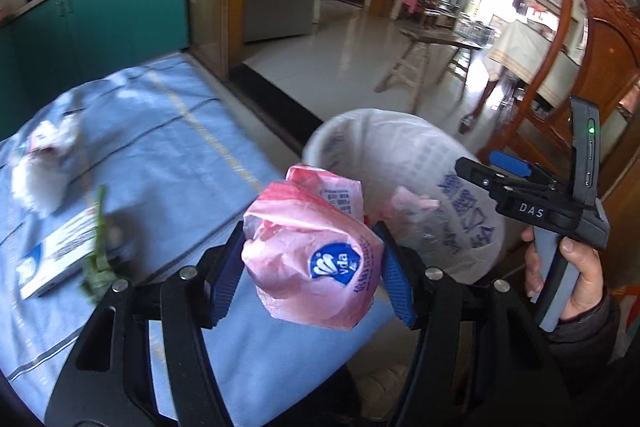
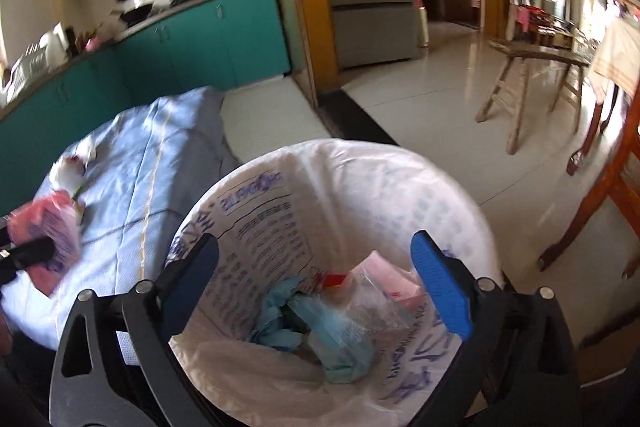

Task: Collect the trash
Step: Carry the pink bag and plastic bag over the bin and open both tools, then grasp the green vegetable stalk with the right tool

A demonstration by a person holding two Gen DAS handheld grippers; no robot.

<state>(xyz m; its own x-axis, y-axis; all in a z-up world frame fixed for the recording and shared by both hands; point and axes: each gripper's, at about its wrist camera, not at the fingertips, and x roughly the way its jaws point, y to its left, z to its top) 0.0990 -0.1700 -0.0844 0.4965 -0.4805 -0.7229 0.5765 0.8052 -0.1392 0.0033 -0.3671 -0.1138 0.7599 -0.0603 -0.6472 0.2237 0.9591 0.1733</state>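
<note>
My left gripper [image 1: 312, 263] is shut on a crumpled pink tissue packet [image 1: 308, 251] with a blue logo, held above the table's edge beside the bin. The packet also shows in the right wrist view [image 2: 48, 235]. A waste bin lined with a white printed bag [image 2: 320, 179] stands just right of the table and holds blue gloves [image 2: 280, 319] and pink wrappers [image 2: 392, 279]. My right gripper [image 2: 332, 287] hangs open and empty over the bin's mouth; its body shows in the left wrist view [image 1: 532, 195].
On the blue tablecloth [image 1: 168, 155] lie crumpled white tissue [image 1: 40, 163], a white and blue box [image 1: 60, 251] and a green scrap [image 1: 98, 251]. Teal kitchen cabinets [image 1: 100, 19] stand behind. A wooden chair [image 1: 592, 67] and a wooden stool [image 1: 420, 59] stand to the right.
</note>
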